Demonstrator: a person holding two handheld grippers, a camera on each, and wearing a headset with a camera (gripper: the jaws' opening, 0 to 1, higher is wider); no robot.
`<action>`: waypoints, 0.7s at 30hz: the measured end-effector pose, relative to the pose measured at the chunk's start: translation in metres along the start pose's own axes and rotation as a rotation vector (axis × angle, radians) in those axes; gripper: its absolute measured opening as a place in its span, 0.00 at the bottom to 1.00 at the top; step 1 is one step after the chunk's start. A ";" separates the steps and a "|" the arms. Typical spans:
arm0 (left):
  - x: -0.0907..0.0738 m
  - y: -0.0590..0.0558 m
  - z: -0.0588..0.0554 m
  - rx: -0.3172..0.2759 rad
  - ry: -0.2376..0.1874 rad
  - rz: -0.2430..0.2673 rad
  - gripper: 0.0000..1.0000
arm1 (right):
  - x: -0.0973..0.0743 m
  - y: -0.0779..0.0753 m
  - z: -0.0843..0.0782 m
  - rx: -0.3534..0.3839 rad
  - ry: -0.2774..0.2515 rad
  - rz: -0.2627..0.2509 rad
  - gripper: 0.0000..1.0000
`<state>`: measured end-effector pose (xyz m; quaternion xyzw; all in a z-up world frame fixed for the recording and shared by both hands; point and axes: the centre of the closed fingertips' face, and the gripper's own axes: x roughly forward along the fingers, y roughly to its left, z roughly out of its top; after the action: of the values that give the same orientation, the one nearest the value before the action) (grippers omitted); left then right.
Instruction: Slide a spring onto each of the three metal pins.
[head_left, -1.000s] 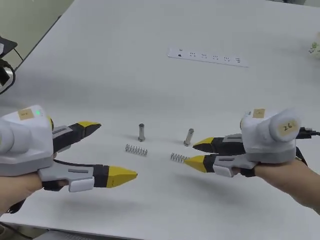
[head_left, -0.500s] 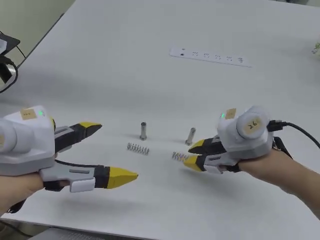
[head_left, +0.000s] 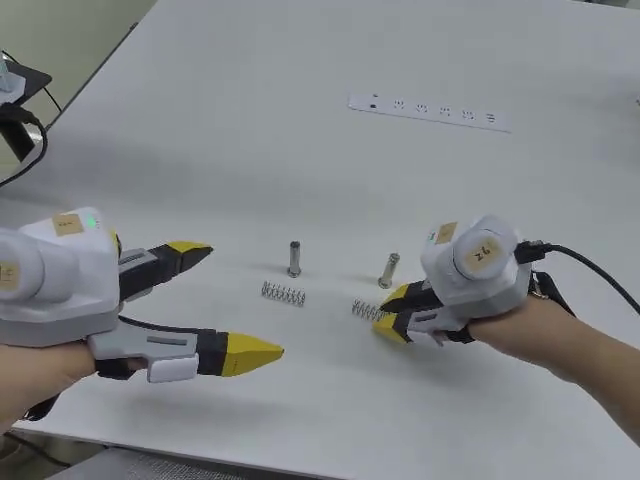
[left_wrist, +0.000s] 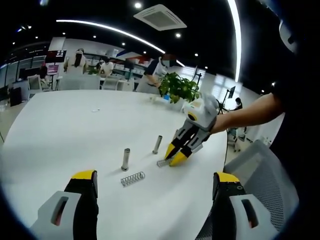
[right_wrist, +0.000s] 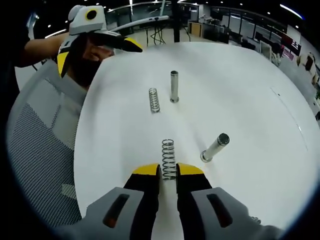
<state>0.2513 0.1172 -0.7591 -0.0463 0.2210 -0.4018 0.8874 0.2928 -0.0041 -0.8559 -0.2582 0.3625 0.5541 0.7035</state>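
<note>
Two metal pins stand on the white table, one (head_left: 295, 258) to the left of the other (head_left: 388, 270). A loose spring (head_left: 283, 293) lies in front of the left pin. A second spring (head_left: 365, 309) lies in front of the right pin. Its near end sits between the yellow tips of my right gripper (head_left: 391, 312), which is shut on it (right_wrist: 168, 156) while it rests on the table. In the right gripper view the pins (right_wrist: 174, 86) (right_wrist: 215, 147) and the loose spring (right_wrist: 154, 100) lie beyond the jaws. My left gripper (head_left: 225, 300) hovers wide open left of the parts, holding nothing.
A white power strip (head_left: 428, 110) lies at the far side of the table. A black cable (head_left: 25, 150) hangs off the left edge. A mesh chair (right_wrist: 40, 150) stands at the near table edge. People and a plant (left_wrist: 179, 87) are in the background.
My right gripper has moved left to the right-hand spring, rolled over, and its tips now pinch the spring's end. The left gripper has stayed put.
</note>
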 end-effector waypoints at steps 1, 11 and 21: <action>0.000 0.000 -0.001 0.001 0.003 -0.001 0.93 | 0.000 0.000 0.000 0.000 0.000 0.001 0.09; 0.002 -0.004 -0.001 0.009 0.013 -0.015 0.92 | -0.004 0.001 0.000 -0.035 -0.007 0.003 0.08; 0.010 -0.013 -0.001 0.020 0.020 -0.044 0.90 | -0.020 0.004 0.002 -0.058 -0.016 0.009 0.08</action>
<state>0.2475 0.1007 -0.7602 -0.0385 0.2247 -0.4237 0.8766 0.2869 -0.0135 -0.8390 -0.2726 0.3416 0.5695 0.6962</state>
